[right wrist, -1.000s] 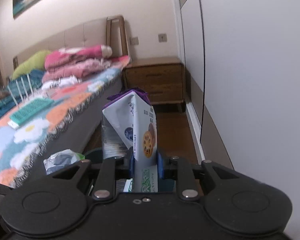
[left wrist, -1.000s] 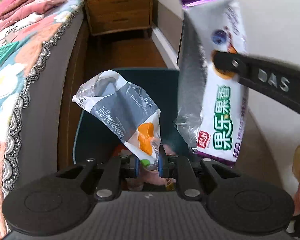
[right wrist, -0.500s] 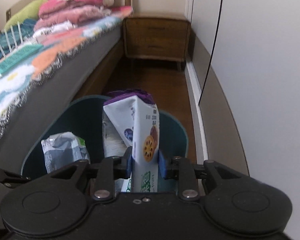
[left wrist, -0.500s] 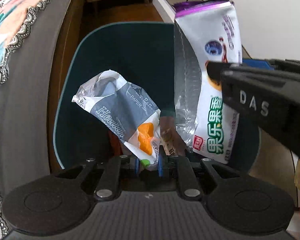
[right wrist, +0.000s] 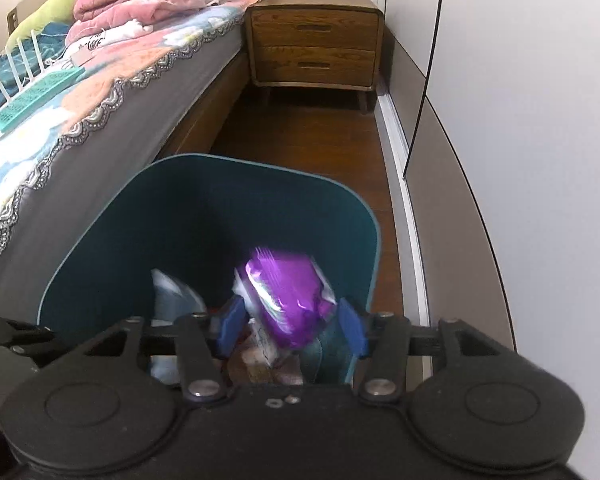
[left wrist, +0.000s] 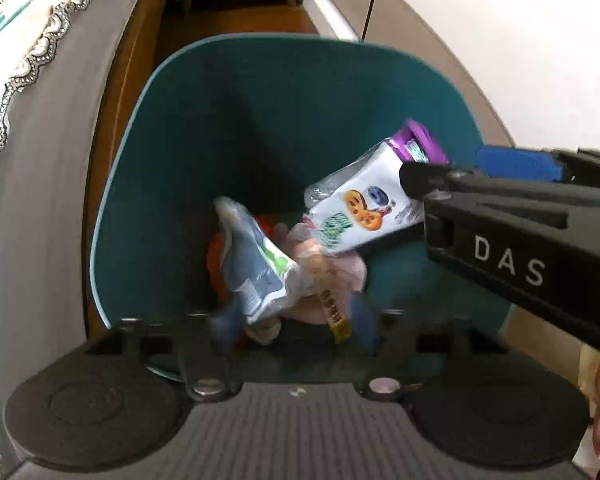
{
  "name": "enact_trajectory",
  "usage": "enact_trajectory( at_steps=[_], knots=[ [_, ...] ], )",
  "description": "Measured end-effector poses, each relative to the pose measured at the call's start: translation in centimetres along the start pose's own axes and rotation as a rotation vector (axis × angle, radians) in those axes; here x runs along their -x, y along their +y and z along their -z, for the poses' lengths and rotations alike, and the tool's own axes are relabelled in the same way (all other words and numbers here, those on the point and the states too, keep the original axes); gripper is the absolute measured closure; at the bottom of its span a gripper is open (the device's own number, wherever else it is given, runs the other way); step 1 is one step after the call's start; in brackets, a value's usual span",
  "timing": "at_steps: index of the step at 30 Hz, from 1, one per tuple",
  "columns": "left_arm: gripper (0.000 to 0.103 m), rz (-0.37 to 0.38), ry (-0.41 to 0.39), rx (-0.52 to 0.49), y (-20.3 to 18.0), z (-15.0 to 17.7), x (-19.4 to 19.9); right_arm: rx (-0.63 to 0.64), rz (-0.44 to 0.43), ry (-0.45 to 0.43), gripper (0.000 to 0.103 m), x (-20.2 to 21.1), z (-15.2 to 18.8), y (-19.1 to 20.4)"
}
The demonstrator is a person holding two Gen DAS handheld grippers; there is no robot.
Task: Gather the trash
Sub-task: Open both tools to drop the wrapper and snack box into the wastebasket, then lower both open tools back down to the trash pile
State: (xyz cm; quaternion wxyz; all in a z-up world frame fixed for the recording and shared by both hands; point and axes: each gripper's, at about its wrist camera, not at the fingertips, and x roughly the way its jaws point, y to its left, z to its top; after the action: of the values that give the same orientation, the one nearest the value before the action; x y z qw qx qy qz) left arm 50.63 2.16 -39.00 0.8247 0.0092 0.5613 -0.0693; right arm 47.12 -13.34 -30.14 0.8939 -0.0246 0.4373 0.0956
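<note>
Over the teal bin (left wrist: 148,128), both wrappers were being dropped
Left gripper (left wrist: 292,332) and right gripper (right wrist: 292,330) were opening; grey wrapper (left wrist: 252,264) and purple-topped packet (right wrist: 286,296) were released among trash

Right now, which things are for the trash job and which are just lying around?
For the job: teal trash bin, purple-topped snack wrapper, grey tissue packet.
Just lying around: nightstand, bed, pink folded clothes, teal comb.

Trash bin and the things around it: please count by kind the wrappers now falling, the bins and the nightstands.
Wrappers falling: 2, purple-topped snack wrapper and grey-blue paper wrapper
Bins: 1, teal bin
Nightstands: 1, wooden nightstand
Total: 4
</note>
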Motion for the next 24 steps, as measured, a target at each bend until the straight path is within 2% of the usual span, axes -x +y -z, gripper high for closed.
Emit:
enact_trajectory(
  at_steps=[2,6,16,22,24],
  knots=[
    [0.036,0.006,-0.024,0.002,0.1,0.2,0.6,-0.012,-0.006,-0.008,0.049,0.4,-0.2,-0.3],
    [0.036,0.012,-0.063,0.007,0.2,0.6,1.9,-0.028,-0.03,-0.034,0.037,1.6,-0.3,-0.7],
    [0.036,0.035,-0.169,0.042,-0.7,2.1,6.2,-0.022,-0.103,-0.071,0.034,5.4,0.7,-0.9],
    [0.036,0.057,-0.243,0.07,-0.6,3.8,9.5,-0.053,-0.115,-0.143,0.031,9.0,1.8,-2.1],
    [0.036,0.041,-0.276,0.079,-0.5,4.7,10.6,-0.072,-0.12,-0.162,0.029,10.0,2.4,-2.8]
  ],
)
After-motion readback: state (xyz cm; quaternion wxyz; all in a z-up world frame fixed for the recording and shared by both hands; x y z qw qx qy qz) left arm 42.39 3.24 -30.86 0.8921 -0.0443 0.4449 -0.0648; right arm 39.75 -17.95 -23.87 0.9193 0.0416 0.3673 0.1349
